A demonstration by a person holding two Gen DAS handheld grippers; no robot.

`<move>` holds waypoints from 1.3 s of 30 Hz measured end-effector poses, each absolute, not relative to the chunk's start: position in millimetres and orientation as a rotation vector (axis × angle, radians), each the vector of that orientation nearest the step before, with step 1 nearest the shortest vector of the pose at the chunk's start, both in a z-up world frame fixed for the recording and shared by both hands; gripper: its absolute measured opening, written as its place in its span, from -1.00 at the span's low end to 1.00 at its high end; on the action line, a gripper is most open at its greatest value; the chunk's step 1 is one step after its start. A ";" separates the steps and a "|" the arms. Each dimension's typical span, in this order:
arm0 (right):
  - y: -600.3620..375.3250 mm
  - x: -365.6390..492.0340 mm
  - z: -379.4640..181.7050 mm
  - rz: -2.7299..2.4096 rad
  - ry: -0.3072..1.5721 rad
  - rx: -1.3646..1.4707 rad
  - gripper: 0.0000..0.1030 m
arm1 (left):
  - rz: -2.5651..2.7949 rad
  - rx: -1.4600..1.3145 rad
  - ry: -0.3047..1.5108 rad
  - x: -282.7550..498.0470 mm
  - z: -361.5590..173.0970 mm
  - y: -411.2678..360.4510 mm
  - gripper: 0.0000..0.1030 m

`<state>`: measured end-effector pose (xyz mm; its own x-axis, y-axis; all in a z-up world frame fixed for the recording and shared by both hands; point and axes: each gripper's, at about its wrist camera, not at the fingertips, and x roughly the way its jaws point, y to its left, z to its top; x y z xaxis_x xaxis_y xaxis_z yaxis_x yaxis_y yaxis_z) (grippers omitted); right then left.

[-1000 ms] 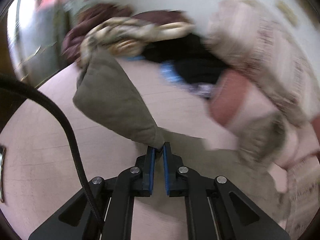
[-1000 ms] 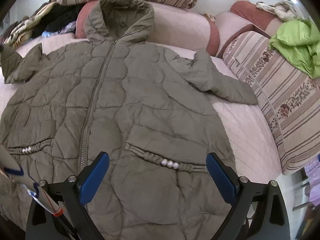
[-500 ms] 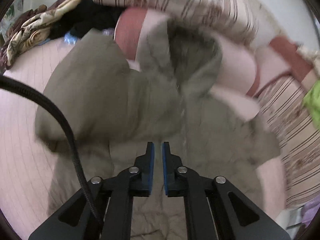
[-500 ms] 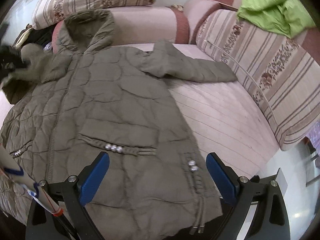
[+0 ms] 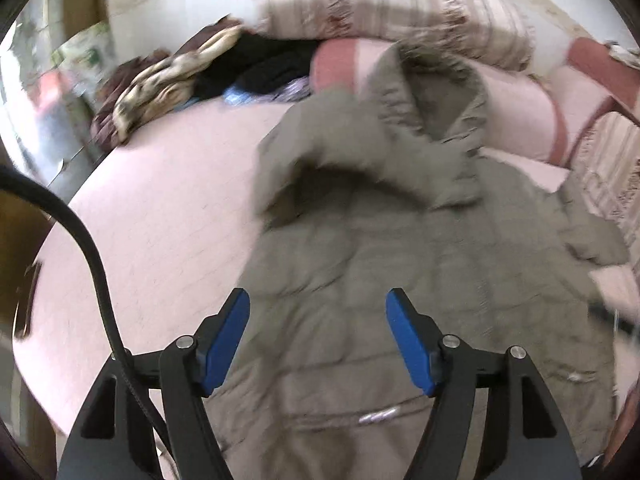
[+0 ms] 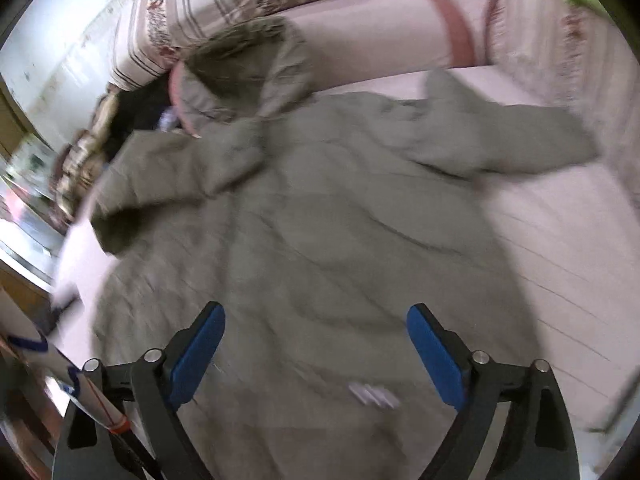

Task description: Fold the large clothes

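1. Now we see an olive quilted coat (image 5: 420,272) spread over a pink bed (image 5: 160,208), filling the centre and lower right of the left wrist view.
2. Its hood (image 5: 436,92) lies at the upper centre of that frame, resting against a pink bolster (image 5: 516,116).
3. One sleeve (image 5: 360,164) is folded across the coat's chest, just below the hood; in the right wrist view the same sleeve (image 6: 168,184) sits at the centre left.
4. The other sleeve (image 6: 508,136) stretches out flat on the bed toward the upper right of the right wrist view.
5. Our left gripper (image 5: 318,334) has just been opening its jaws; they stand apart above the coat with nothing pinched between them.
6. Our right gripper (image 6: 316,350) also has its jaws spread wide over the lower part of the coat, gripping nothing.
7. A row of small pale beads (image 6: 374,394) shows on the coat between the right jaws, blurred.
8. A heap of dark and patterned clothes (image 5: 192,76) lies at the upper left of the left wrist view, well apart from the coat.
9. Striped cushions (image 5: 384,4) line the top of the frame.
10. Both views are blurred.
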<state>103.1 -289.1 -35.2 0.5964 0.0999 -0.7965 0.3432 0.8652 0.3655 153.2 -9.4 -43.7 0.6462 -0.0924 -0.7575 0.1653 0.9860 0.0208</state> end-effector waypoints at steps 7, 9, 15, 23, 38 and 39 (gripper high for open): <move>-297.9 237.8 -92.8 -0.075 0.988 0.754 0.82 | -0.036 0.056 0.861 148.2 -90.4 22.8 0.35; -299.7 265.7 -105.2 -0.106 0.999 0.785 0.81 | -0.029 0.056 0.872 150.6 -103.4 24.8 0.35; -287.3 317.7 -103.7 -0.142 0.974 0.811 0.57 | -0.025 -0.014 0.922 164.6 -132.0 39.2 0.45; -302.8 305.1 -69.7 -0.115 0.963 0.727 -0.64 | -0.007 -0.035 0.908 163.8 -138.8 41.0 0.52; -382.8 218.9 -89.3 -0.385 1.035 0.669 -0.58 | 0.028 0.030 0.927 157.6 -126.4 34.4 0.53; -384.4 216.3 -89.5 -0.386 1.030 0.679 -0.56 | 0.035 0.038 0.922 154.1 -121.4 33.8 0.53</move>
<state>216.3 -384.4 -89.5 0.4746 0.0170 -0.8800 0.5906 0.7352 0.3328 154.1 33.8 -121.4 0.6039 0.0464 -0.7957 -0.0139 0.9988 0.0477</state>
